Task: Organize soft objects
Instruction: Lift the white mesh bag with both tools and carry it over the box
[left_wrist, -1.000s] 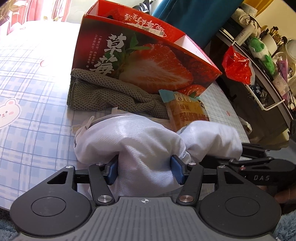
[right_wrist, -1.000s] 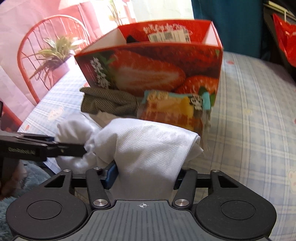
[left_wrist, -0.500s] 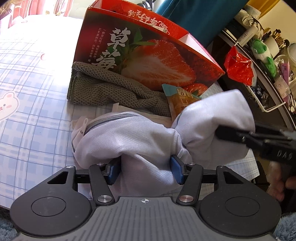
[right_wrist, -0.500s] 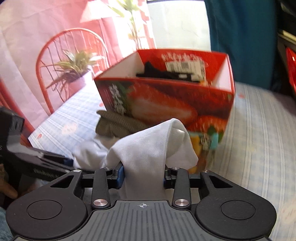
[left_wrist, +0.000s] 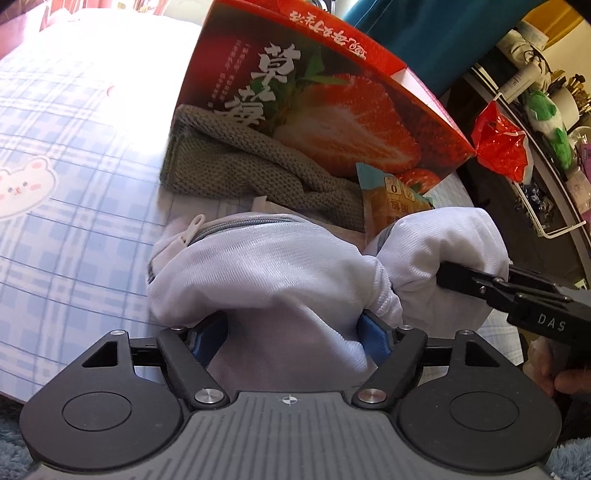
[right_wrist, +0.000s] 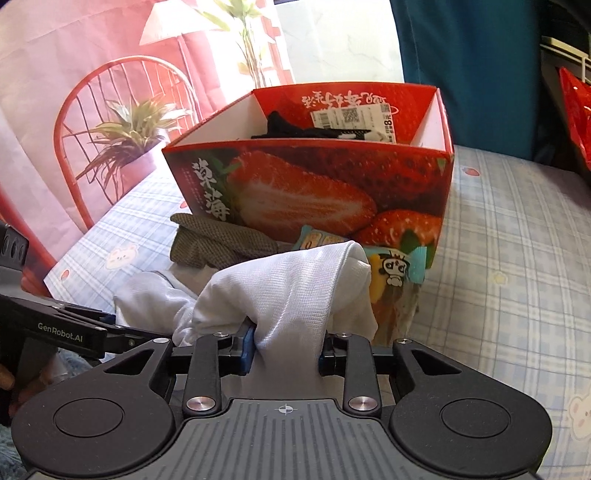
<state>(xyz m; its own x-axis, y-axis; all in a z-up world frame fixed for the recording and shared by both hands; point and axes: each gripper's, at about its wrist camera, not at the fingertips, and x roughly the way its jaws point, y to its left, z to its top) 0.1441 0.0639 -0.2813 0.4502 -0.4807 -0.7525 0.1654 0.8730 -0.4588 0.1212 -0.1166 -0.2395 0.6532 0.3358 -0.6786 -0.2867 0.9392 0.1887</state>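
A white mesh cloth with a grey zip (left_wrist: 266, 273) lies bunched on the table in front of a red strawberry box (left_wrist: 332, 110). My left gripper (left_wrist: 290, 338) straddles its near end; its jaws are opening, and the pads stand apart from the cloth between them. My right gripper (right_wrist: 286, 347) is closing and pinches the cloth's other end (right_wrist: 295, 291), which is lifted a little. It also shows from the side in the left wrist view as the right gripper (left_wrist: 447, 275). A grey-green knitted cloth (left_wrist: 251, 166) and a snack packet (left_wrist: 391, 206) lean against the box (right_wrist: 306, 184).
The box holds a black item with a paper tag (right_wrist: 291, 127). A blue plaid tablecloth (left_wrist: 74, 184) covers the table, whose edge is close below the grippers. To the right stand a red plastic bag (left_wrist: 498, 147) and a cluttered shelf (left_wrist: 546, 122). Behind hangs a teal curtain (right_wrist: 469, 74).
My right gripper has tightened on its end of the white cloth and lifted it; the box's inside now shows. My left gripper's jaws have widened around the near end.
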